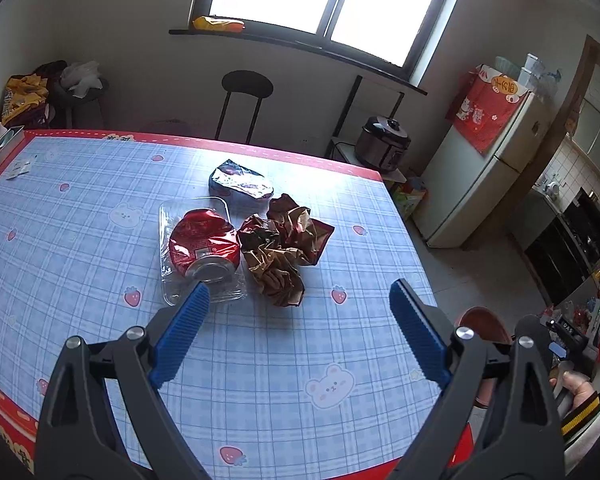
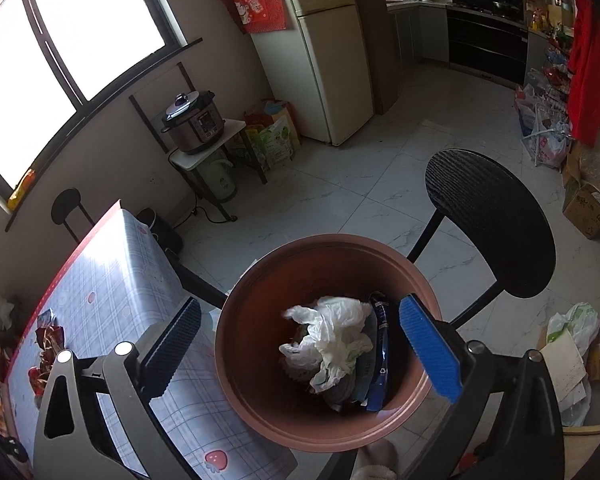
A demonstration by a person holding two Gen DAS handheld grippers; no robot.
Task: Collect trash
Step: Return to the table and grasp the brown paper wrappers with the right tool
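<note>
Kitchen table (image 1: 80, 216), crumpled wrappers (image 1: 286, 250), bin (image 2: 260, 408) contents partly hidden

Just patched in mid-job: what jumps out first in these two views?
A cluster of trash sits mid-table on the checked tablecloth: a crushed red can lying in a clear plastic tray, a crumpled brown wrapper beside it, and a silvery packet behind. The right hand-held gripper hangs open over the brown bin beside the table, which already holds white crumpled paper and a blue packet. The left hand-held gripper is open, aimed at the cluster.
</note>
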